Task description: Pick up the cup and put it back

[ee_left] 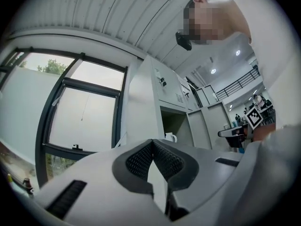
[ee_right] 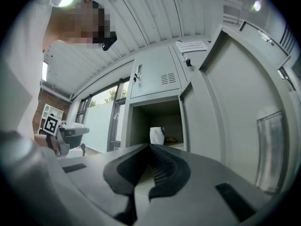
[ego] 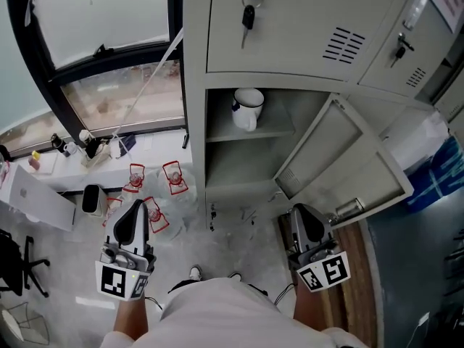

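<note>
Lowest in the head view, the left gripper (ego: 138,207) and the right gripper (ego: 304,212) are both clenched on nothing; each gripper's own view shows its jaws pressed together and empty. The cup (ego: 249,107), white with a dark mark on its side, stands upright on the upper shelf of the open locker (ego: 194,122), above centre of the frame and well apart from both grippers. Neither touches it, so I judge the pick-up not yet begun, though the put-back could equally be finished. A pick would call for opening one gripper's jaws and reaching up into the shelf. The locker door (ego: 348,165) hangs open at right, near the right gripper, and could crowd its approach. Keys (ego: 248,13) dangle above; a window (ego: 109,20) fills the upper left.
</note>
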The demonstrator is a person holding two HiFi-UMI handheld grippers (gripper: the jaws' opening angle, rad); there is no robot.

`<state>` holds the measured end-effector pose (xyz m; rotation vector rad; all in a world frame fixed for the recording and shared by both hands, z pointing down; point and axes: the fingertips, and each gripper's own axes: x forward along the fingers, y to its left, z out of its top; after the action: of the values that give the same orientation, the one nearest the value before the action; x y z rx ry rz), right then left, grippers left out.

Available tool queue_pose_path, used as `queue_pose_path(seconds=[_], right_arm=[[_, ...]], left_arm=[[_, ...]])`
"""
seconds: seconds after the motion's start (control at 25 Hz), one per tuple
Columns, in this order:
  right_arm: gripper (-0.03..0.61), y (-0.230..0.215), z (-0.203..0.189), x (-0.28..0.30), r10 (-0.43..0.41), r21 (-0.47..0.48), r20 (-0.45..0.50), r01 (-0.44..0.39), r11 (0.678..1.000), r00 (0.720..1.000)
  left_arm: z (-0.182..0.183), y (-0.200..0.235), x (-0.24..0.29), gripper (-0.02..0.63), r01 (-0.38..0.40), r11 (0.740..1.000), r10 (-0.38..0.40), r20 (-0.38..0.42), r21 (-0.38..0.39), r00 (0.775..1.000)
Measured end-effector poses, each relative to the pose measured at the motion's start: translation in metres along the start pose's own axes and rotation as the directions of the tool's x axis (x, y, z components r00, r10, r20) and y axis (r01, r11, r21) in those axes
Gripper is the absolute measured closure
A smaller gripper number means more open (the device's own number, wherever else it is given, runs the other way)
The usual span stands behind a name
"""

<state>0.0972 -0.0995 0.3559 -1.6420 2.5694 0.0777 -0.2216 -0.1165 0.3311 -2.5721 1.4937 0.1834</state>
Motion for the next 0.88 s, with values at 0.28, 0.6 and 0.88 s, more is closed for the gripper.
queue_pose_path(seconds=[0.28,0.6,0.88], right_arm=[[0.561,-0.004,0.001,-0.003,-0.039,-0.011,-0.003,0.039,0.999,0.999],[0.561,0.004,0.001,0.002,-0.049,-0.014,0.0,0.049,0.999,0.999],[0.561,0.01,-0.003,-0.001,-0.065,-0.009,-0.009,0.065,0.998,0.998]], left_arm=[[-0.015,0.005,-0.023,0.594,-0.021,1.0,0.021,-0.003,-0.014,1.0],[-0.012,0.008,-0.022,0.592,0.008,1.0,-0.007,0.011,-0.025,1.0],[-0.017,0.004,-0.021,0.592,0.039,0.998,-0.039,0.006,-0.038,0.999]])
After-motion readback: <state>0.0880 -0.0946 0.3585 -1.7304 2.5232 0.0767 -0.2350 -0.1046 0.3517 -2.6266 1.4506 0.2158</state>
